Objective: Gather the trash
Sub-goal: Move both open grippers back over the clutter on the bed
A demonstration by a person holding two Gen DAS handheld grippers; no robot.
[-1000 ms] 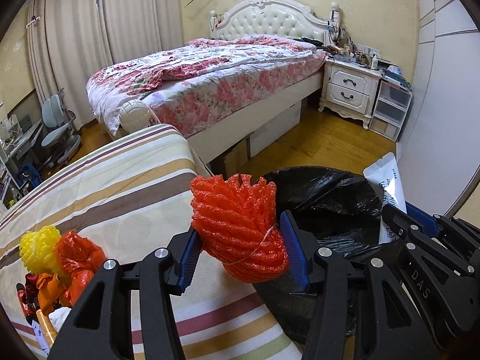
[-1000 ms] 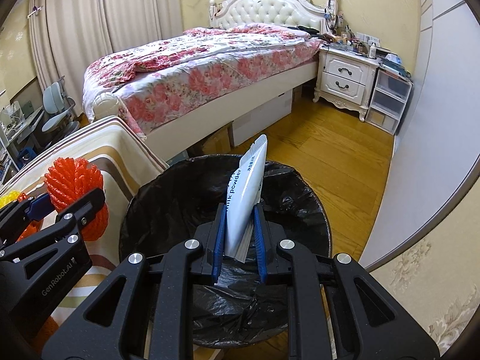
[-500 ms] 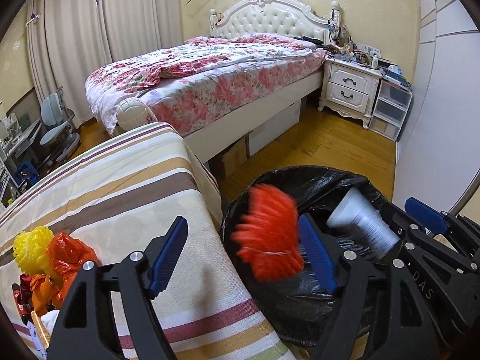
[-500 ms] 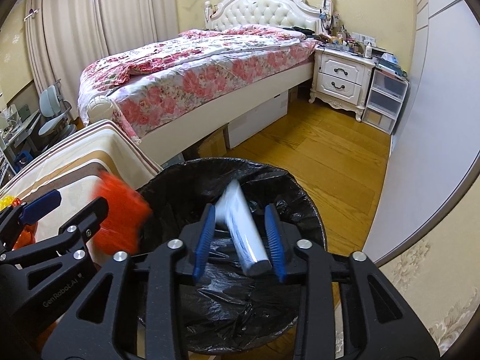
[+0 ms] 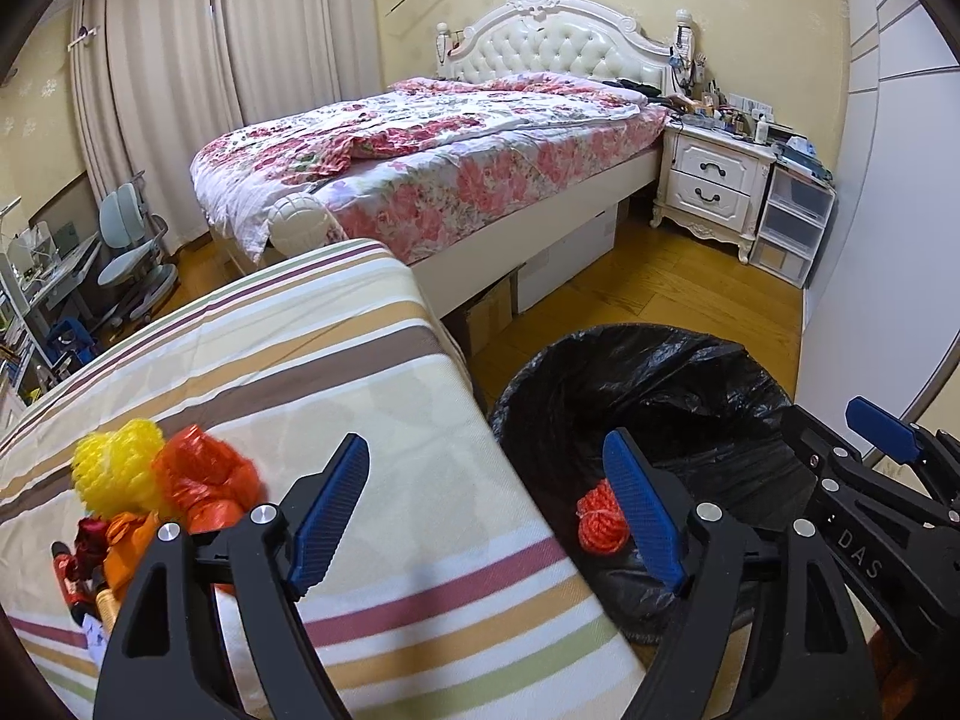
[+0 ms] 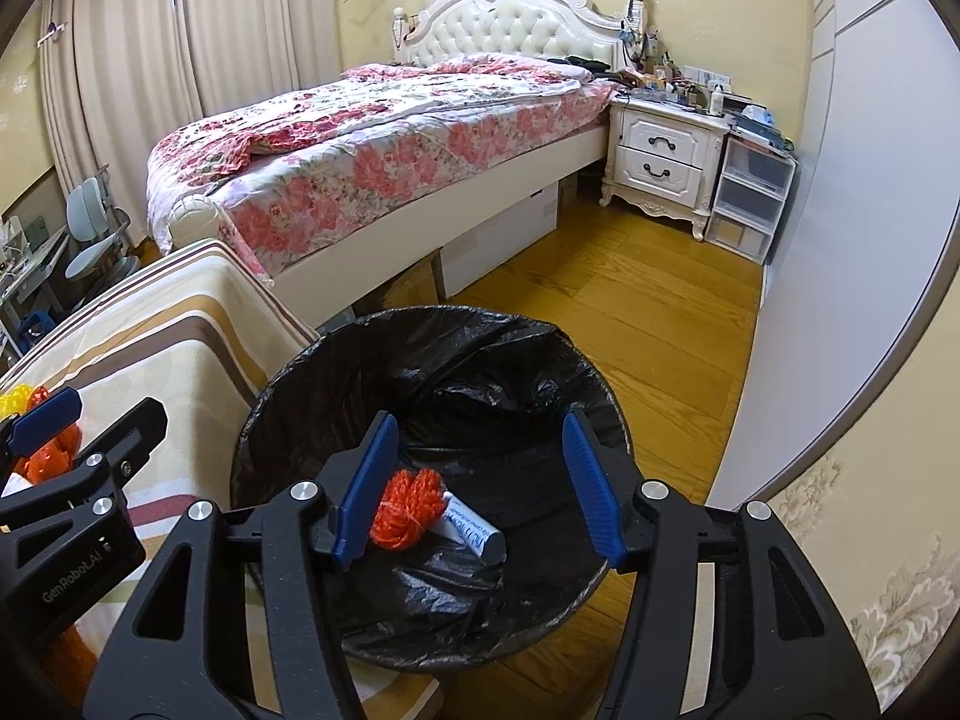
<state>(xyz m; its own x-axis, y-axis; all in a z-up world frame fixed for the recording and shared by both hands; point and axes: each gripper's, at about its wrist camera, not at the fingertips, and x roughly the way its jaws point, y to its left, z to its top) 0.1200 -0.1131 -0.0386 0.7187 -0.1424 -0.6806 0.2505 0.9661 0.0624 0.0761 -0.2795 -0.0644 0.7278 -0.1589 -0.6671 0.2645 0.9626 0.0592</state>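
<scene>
Through my left wrist camera, my left gripper (image 5: 489,510) is spread wide with nothing between its fingers, straddling the edge of the striped table (image 5: 288,372) and the black-lined trash bin (image 5: 648,372). The orange foam net (image 5: 597,519) lies inside the bin. More trash (image 5: 156,492) sits piled on the table at my left.

Through my right wrist camera, my right gripper (image 6: 477,489) hangs over the bin (image 6: 312,396), fingers apart and empty. At the bottom lie the net (image 6: 408,510) and the white packet (image 6: 474,528), touching.
</scene>
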